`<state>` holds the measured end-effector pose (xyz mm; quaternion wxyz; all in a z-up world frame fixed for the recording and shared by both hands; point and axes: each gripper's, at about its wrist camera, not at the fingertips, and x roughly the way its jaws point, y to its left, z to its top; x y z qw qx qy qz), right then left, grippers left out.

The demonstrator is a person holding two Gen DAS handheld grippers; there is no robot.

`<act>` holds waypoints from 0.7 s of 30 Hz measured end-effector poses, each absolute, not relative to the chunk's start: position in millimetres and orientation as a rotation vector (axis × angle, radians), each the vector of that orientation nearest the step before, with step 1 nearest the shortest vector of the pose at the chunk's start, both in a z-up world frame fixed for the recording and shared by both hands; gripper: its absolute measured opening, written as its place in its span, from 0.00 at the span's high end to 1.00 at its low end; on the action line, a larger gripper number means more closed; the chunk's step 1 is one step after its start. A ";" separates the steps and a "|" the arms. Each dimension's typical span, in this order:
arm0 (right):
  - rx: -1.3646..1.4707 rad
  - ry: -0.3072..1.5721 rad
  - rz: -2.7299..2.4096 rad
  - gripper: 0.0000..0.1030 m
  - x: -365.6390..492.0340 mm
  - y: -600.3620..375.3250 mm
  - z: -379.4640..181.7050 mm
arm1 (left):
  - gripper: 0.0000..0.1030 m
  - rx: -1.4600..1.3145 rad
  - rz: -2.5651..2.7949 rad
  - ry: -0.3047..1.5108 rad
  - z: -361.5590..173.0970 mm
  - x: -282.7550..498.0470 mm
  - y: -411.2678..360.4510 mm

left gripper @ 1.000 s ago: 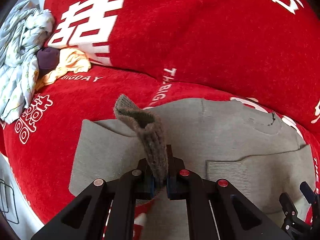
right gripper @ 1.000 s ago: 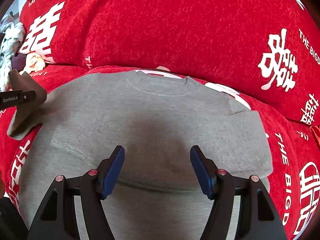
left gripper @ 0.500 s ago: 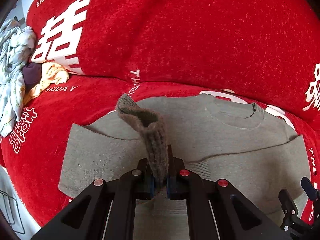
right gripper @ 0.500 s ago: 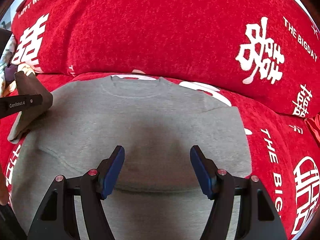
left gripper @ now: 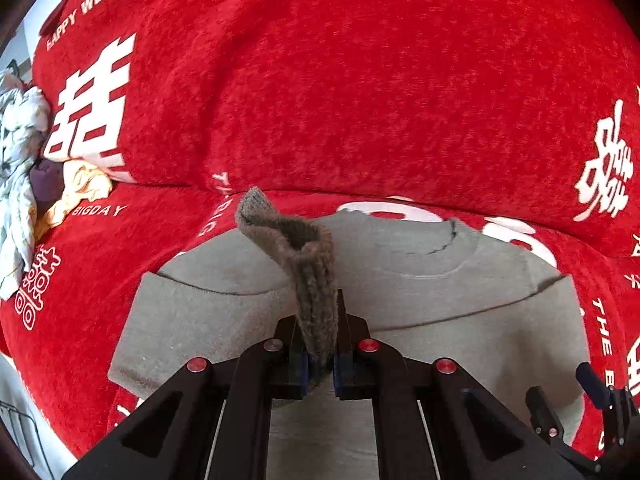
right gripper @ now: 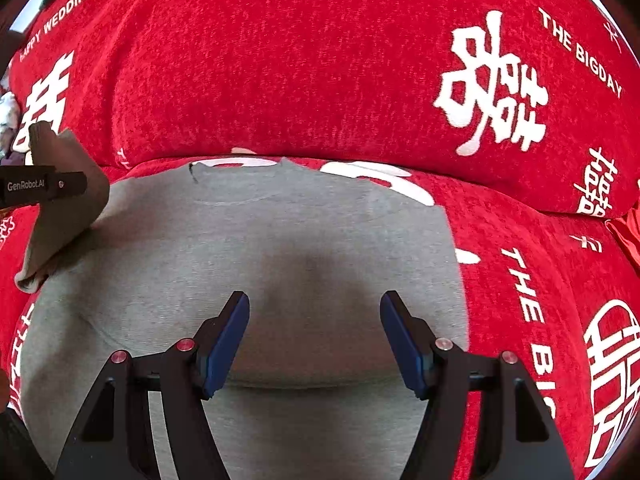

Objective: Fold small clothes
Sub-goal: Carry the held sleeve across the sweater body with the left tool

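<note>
Both grippers have slid rightward over the sweater point(right gripper: 304, 248); left gripper point(left gripper: 320, 364) clamps its cuff point(left gripper: 308, 280), right gripper point(right gripper: 314, 340) gapes empty.

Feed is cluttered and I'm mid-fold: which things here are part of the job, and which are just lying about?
In the job:
- grey sweater
- its sleeve cuff, clamped in the left gripper
- right gripper, open above the sweater

Lying about:
- crumpled clothes pile
- red sofa cover
</note>
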<state>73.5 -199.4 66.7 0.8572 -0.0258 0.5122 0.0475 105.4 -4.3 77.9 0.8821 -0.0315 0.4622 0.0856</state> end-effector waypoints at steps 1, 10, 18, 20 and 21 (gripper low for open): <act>-0.050 1.076 0.097 0.31 73.6 -202.6 66.9 | 0.92 -0.062 0.173 0.961 79.0 105.8 -8.7; -0.019 1.065 0.070 0.31 74.6 -228.2 68.5 | 0.92 -0.023 0.130 0.948 91.1 108.6 -50.0; 0.007 1.061 0.044 0.31 74.2 -252.9 69.3 | 0.92 0.024 0.062 0.946 92.4 100.7 -99.0; 0.016 1.062 0.037 0.31 73.6 -259.7 69.2 | 0.92 0.042 0.043 0.950 89.1 99.2 -112.6; 0.020 1.063 0.033 0.31 73.2 -263.5 68.8 | 0.92 0.049 0.037 0.955 86.3 99.1 -118.9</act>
